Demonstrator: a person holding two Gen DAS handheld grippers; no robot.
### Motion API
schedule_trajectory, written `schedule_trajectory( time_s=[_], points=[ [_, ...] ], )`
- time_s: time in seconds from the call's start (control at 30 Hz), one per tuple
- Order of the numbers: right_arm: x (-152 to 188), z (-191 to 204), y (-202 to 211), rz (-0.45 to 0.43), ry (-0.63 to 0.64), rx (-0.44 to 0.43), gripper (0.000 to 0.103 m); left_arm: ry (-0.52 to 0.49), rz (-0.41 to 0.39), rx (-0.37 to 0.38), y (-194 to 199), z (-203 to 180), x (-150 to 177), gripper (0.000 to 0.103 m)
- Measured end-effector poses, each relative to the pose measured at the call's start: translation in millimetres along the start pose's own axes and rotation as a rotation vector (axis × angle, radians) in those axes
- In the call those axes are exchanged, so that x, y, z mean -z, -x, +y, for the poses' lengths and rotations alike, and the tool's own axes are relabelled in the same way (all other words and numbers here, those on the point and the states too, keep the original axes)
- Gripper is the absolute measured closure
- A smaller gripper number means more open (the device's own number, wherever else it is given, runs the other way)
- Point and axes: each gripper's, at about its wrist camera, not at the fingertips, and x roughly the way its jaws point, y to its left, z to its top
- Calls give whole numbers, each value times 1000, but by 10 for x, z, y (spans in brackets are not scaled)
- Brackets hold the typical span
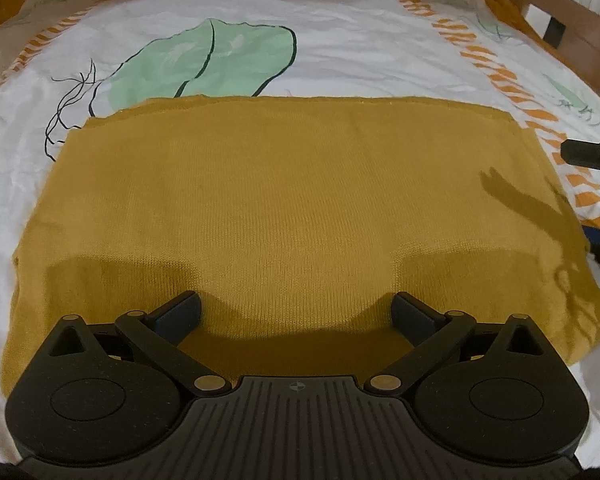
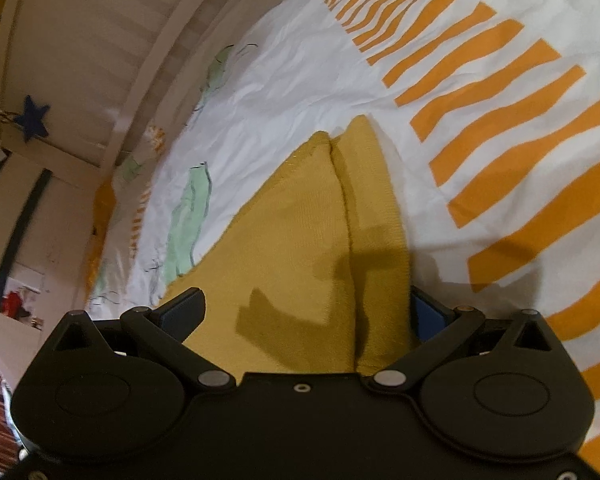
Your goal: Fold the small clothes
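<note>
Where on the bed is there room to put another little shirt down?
Bare sheet lies beyond the mustard garment's far edge, around the green leaf print, and along the orange stripes beside its folded edge. The near middle is crowded: the garment, with the left gripper and right gripper open over it.

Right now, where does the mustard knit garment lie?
The mustard knit garment lies flat on the white printed bedsheet, filling the middle of the left wrist view, just below the green leaf print, with the open left gripper over its near edge.
</note>
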Motion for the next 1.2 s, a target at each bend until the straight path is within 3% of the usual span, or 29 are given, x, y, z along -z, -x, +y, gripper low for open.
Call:
schedule_trajectory(
  time_s=[0.13, 0.33, 0.47, 0.87, 0.97, 1.03, 1.2],
  points=[
    [3, -15, -32, 5, -3, -39, 0, -9, -30, 3, 20, 4, 50, 0],
    [29, 20, -61, -1, 25, -46, 0, -33, 34, 47, 88, 117, -68, 2],
    [38, 38, -88, -2, 51, -52, 0, -8, 11, 11, 251, 312, -100, 11],
    [98, 145, -179, 3, 147, -66, 1, 200, -31, -104, 482, 1234, -339, 11],
    [103, 136, -165, -2, 138, -55, 21, 231, -30, -107, 483, 1362, -354, 11],
    [129, 119, -186, -4, 123, -43, 44, 237, -16, -97, 482, 1416, -381, 11],
    [182, 151, -245, -11, 144, -15, 58, 233, -11, -88, 503, 1513, -454, 11]
  ],
)
